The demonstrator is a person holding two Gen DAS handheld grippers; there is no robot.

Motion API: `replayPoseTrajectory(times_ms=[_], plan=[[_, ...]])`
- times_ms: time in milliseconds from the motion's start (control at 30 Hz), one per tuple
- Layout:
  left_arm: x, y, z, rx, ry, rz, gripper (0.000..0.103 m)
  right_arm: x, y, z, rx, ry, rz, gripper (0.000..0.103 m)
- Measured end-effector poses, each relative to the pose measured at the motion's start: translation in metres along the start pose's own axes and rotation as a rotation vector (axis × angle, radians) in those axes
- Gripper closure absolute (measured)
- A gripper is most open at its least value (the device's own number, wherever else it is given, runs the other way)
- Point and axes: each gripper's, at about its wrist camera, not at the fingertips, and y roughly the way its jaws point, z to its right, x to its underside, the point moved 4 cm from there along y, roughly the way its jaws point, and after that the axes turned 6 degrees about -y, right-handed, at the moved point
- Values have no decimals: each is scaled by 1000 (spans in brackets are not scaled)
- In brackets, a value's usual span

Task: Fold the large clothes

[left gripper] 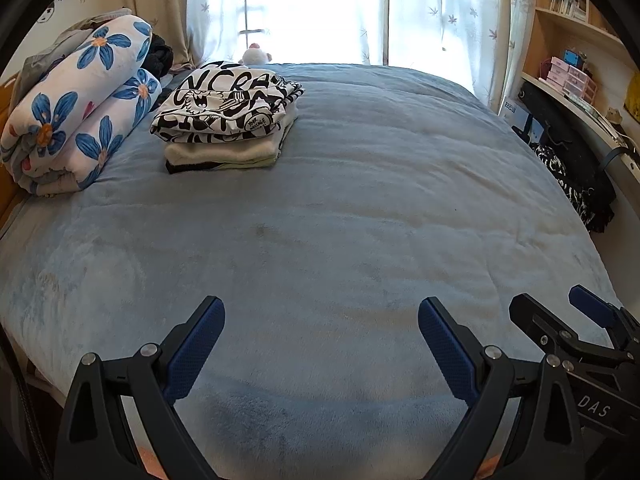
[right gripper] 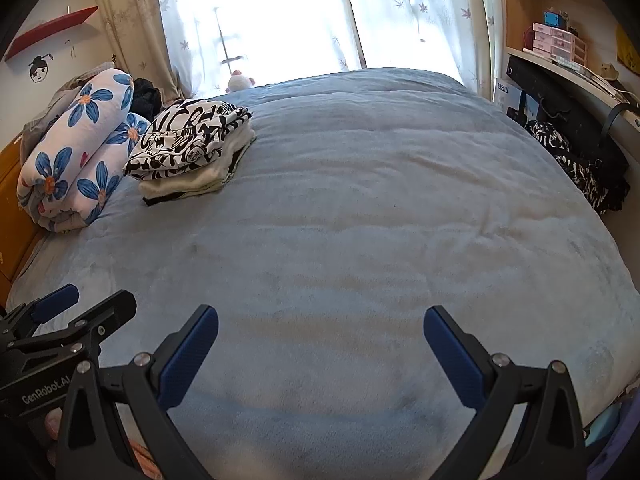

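Folded stack of clothes at the far left of the blue bed cover, black-and-white printed top uppermost, just beside the floral rolled quilt. Left gripper and right gripper low over the near edge, both spread wide, holding nothing. Risk ahead (a judgement only): snagging plush cover instead of garment, or toppling that stack when reaching across.

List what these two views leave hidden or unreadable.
- Stack: both views show only the printed top, a cream layer and a dark edge; the count of garments underneath is hidden.
- Dark item behind the floral quilt: mostly covered, kind unclear.
- Window: overexposed, outside washed out.
- Shelf boxes: too small to read.
- Left gripper and right gripper: open, handles cut off by the frame bottom.
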Motion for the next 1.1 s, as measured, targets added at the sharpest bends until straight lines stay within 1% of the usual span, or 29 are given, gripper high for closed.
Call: replayPoseTrajectory(times_ms=[1100], plan=[[3,1,-3,-2,-3,-8,6,3,2,-1,11,3,-14,0]])
